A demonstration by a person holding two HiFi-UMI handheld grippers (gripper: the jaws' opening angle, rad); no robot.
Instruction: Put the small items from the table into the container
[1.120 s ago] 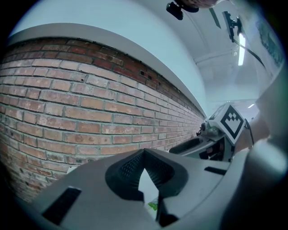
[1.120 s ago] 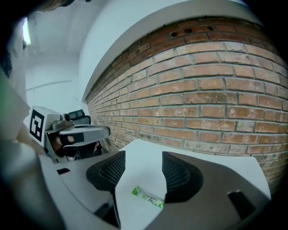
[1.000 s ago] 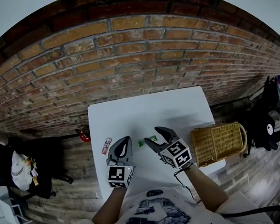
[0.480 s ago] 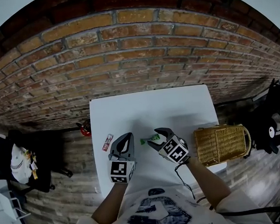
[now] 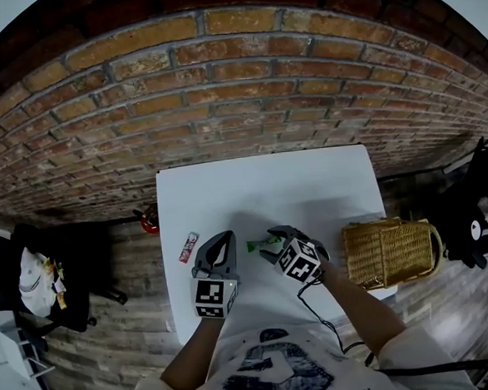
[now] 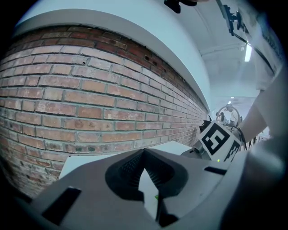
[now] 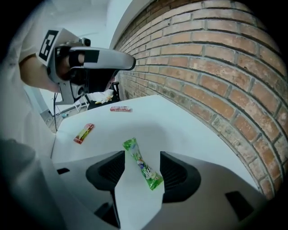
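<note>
The right gripper [image 7: 142, 157] has its fingers [image 7: 105, 173] spread wide, with the green sweet packet [image 7: 144, 170] lying flat on the tabletop [image 7: 148, 112] between them. The wrapper looks thin, so closing too high might pinch nothing or skid it away. The left gripper [image 6: 144, 152] is pressed together and empty.

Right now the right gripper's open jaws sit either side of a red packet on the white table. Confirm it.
Wrong colour: the packet between the open jaws of the right gripper is green, not red. The right gripper view shows it lying on the white table.
</note>
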